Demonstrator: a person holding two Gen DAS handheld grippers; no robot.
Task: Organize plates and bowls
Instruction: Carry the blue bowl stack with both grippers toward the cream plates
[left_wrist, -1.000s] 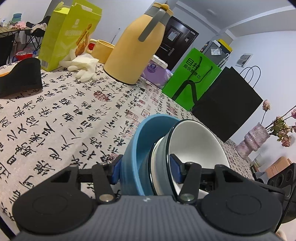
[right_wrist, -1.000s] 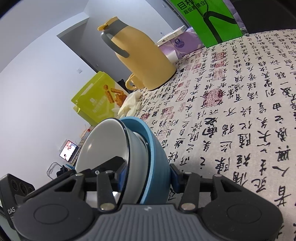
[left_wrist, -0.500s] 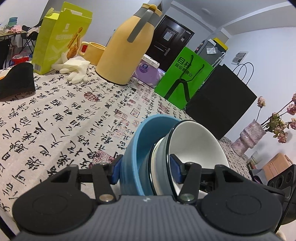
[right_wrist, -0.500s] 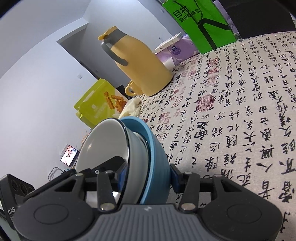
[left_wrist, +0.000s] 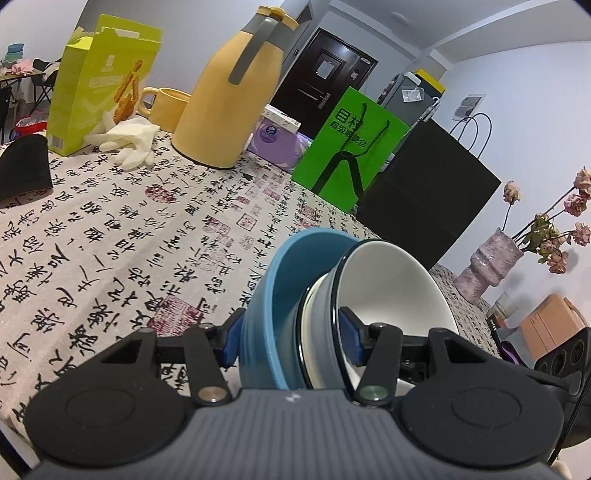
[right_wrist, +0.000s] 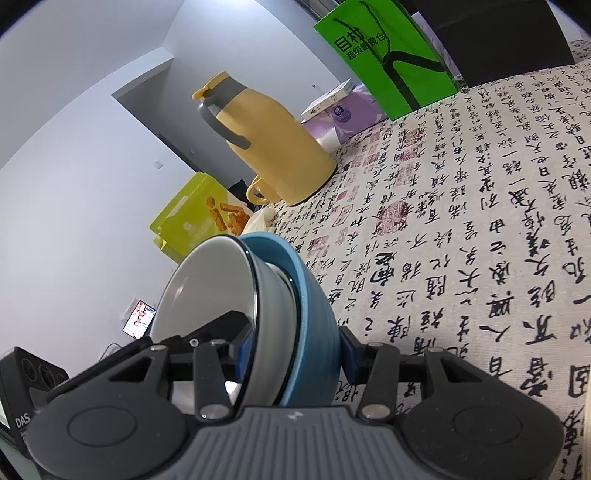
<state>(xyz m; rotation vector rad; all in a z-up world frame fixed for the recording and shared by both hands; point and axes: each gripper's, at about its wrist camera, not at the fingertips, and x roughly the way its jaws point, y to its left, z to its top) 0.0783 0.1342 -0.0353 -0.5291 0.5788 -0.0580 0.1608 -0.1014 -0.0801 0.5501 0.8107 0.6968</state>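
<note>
A blue bowl (left_wrist: 273, 295) with a grey bowl (left_wrist: 391, 291), white inside, nested in it is held on its side above the calligraphy-print tablecloth (left_wrist: 110, 236). My left gripper (left_wrist: 291, 341) is shut on the nested bowls, one pad against the blue bowl's outside and the other inside the white bowl. My right gripper (right_wrist: 297, 350) is shut on the same stack from the opposite side. There the blue bowl (right_wrist: 314, 306) is on the right and the grey bowl (right_wrist: 207, 288) on the left. A finger of the left gripper (right_wrist: 221, 328) shows inside the white bowl.
At the table's far side stand a yellow thermos jug (left_wrist: 229, 96), a yellow mug (left_wrist: 166, 107), a green snack box (left_wrist: 96, 81), white gloves (left_wrist: 129, 140), a purple tissue pack (left_wrist: 273, 136), a green bag (left_wrist: 351, 147) and a black bag (left_wrist: 428, 192). A vase with flowers (left_wrist: 487, 266) is at the right.
Both grippers have carried the nested bowls sideways over the table; the jug and bags have shifted in both views. The grip on the bowls is unchanged.
</note>
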